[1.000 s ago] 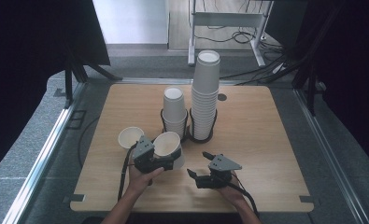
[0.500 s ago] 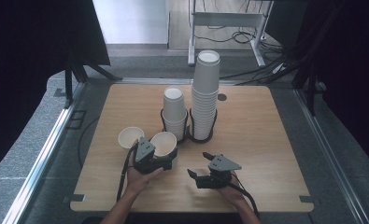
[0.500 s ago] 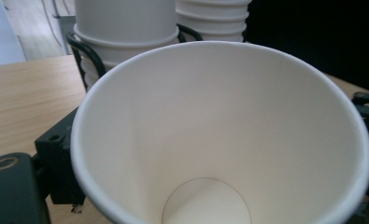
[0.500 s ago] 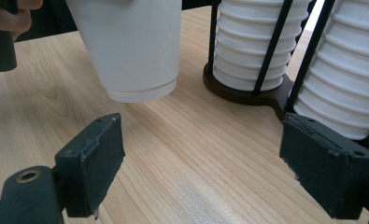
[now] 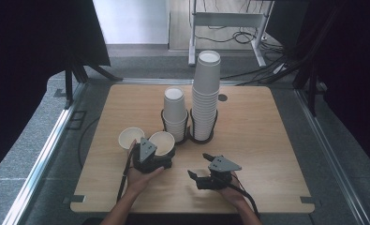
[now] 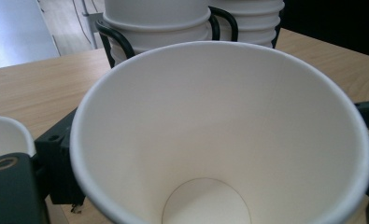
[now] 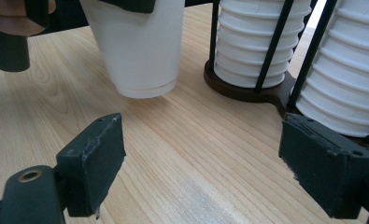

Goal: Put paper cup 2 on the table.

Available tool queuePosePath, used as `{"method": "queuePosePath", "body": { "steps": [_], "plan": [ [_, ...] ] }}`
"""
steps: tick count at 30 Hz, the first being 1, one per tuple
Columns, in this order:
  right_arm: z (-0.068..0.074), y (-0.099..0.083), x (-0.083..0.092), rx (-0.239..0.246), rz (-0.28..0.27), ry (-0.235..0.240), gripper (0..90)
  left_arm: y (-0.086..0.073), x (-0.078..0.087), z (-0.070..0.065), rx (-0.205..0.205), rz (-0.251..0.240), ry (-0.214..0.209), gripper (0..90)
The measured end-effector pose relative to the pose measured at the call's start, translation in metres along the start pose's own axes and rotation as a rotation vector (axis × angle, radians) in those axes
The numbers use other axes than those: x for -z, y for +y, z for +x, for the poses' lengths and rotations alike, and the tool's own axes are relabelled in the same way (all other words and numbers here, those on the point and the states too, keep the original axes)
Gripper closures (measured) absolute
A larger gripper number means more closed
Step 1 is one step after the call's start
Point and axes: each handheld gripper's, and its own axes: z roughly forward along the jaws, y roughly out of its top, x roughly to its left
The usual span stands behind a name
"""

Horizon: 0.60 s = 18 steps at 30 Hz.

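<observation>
A light wooden tabletop (image 5: 267, 140) stood in a dim room, seen from above. The person's left gripper (image 5: 151, 158) was clamped on a white paper cup (image 5: 162, 142), its jaws pressed against the cup's sides. The cup sat left of the tabletop's centre, nearer the near edge than the far one, tilted so its open mouth faced up toward the camera. From the right gripper view its base hung just above the wood, close to touching; whether it touched could not be told. A second paper cup (image 5: 130, 137) sat just beside it, toward the left edge. Behind them, near the middle of the tabletop, a black wire holder (image 5: 188, 136) carried a short stack of cups (image 5: 175, 112) and, beside it, a tall stack of cups (image 5: 206, 93). The right gripper (image 5: 202, 169) rested low near the near edge, right of centre, its jaws spread wide with only bare wood between them.
</observation>
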Motion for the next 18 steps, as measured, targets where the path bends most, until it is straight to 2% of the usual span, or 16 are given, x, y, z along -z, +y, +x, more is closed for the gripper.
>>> {"method": "queuePosePath", "body": {
  "steps": [1, 2, 5, 6, 8, 16, 18],
  "plan": [
    [0.000, 0.000, -0.001, 0.000, 0.003, 0.003, 14.0, -0.001, -0.003, -0.002, -0.029, 0.006, 0.027, 10.3],
    [0.000, 0.000, -0.001, 0.000, 0.003, 0.003, 14.0, -0.001, -0.003, -0.002, -0.029, 0.006, 0.027, 10.2],
    [0.001, 0.000, -0.001, 0.002, 0.003, 0.004, 14.0, -0.003, -0.007, -0.006, -0.067, 0.017, 0.058, 10.2],
    [0.001, 0.000, -0.002, 0.002, 0.004, 0.004, 13.9, -0.005, -0.010, -0.008, -0.094, 0.027, 0.078, 10.1],
    [0.001, 0.000, -0.001, 0.001, 0.004, 0.004, 14.0, -0.006, -0.011, -0.009, -0.107, 0.034, 0.090, 10.1],
    [-0.001, 0.000, 0.000, 0.000, 0.000, 0.001, 14.0, -0.011, -0.017, -0.007, -0.086, 0.058, 0.102, 9.1],
    [-0.001, 0.000, 0.000, 0.001, 0.000, 0.002, 14.0, -0.012, -0.017, -0.008, -0.097, 0.062, 0.114, 8.4]
  ]
}}
